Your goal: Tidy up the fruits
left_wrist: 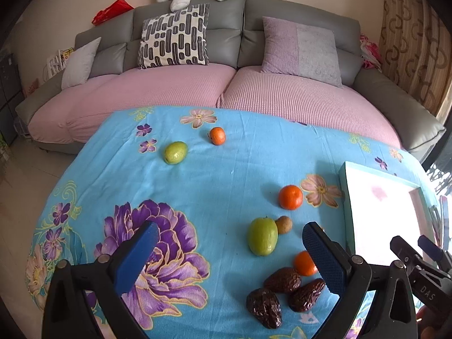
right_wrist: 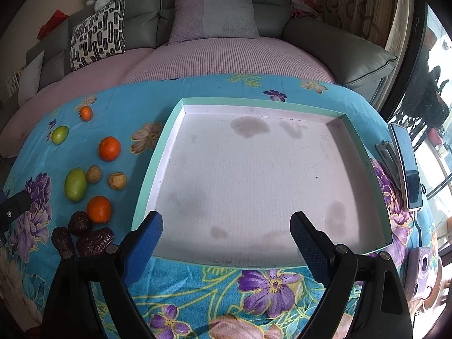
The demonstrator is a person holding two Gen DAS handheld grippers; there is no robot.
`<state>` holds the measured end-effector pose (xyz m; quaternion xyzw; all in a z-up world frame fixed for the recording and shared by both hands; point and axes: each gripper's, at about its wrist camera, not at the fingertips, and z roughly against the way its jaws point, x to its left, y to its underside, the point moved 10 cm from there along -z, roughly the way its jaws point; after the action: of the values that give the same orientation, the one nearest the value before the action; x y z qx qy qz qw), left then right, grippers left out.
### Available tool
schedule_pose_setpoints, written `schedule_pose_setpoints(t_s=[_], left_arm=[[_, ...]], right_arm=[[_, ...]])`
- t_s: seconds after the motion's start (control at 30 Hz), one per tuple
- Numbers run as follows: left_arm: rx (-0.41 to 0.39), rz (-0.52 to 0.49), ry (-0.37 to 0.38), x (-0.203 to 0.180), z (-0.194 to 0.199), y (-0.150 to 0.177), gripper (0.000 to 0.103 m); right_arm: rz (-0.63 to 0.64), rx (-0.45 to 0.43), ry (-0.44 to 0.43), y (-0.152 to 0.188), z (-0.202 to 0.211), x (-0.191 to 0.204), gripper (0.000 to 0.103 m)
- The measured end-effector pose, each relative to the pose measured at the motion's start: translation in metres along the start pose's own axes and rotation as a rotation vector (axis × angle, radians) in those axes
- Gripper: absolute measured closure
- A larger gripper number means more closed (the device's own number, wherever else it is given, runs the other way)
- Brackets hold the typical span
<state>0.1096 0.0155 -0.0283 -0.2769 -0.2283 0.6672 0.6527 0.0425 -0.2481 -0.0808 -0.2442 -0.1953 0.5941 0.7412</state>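
Your left gripper (left_wrist: 228, 236) hangs with jaws spread wide and empty above the blue flowered tablecloth (left_wrist: 231, 169). Right of it the fruit lies scattered: green oval fruits (right_wrist: 75, 184), round orange tangerines (right_wrist: 109, 148), small brown fruits (right_wrist: 117, 180) and wrinkled dark dates (left_wrist: 282, 279), one tangerine partly hidden behind your finger. Your right gripper (right_wrist: 226, 230), jaws also apart, faces the shallow white tray with a mint-green rim (right_wrist: 158, 152), with nothing in it. A phone (right_wrist: 409, 169) leans at the far right edge.

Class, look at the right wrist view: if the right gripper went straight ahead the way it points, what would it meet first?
Probably the shallow tray: the open right gripper points over its near rim at the bare, stained floor. No fruit lies in that line, though depth is uncertain.
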Motion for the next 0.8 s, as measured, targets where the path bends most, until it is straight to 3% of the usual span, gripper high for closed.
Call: schedule_pose_setpoints(t_s=[0.2,0.4,0.6,0.8], left_arm=[[-0.092,0.107,-0.057,0.034,-0.004,-0.037,0.000],[-0.086,0.122,-0.083,0.054,-0.019,-0.053,0.000],[-0.023,0.171,0.001,0.054,-0.036,-0.054,0.000],[0.069,0.200,0.090,0.048,-0.055,-0.036,0.000]], right_arm=[[-0.035,-0.109,-0.129,-0.041,0.007,0.035,0.011],[0.058,-0.145,-0.187,-0.062,-0.001,0.077,0.011],[0.112,-0.146,-0.253,-0.074,-0.005,0.108,0.013],[0.168,-0.112,-0.259,-0.073,-0.015,0.122,0.031]])
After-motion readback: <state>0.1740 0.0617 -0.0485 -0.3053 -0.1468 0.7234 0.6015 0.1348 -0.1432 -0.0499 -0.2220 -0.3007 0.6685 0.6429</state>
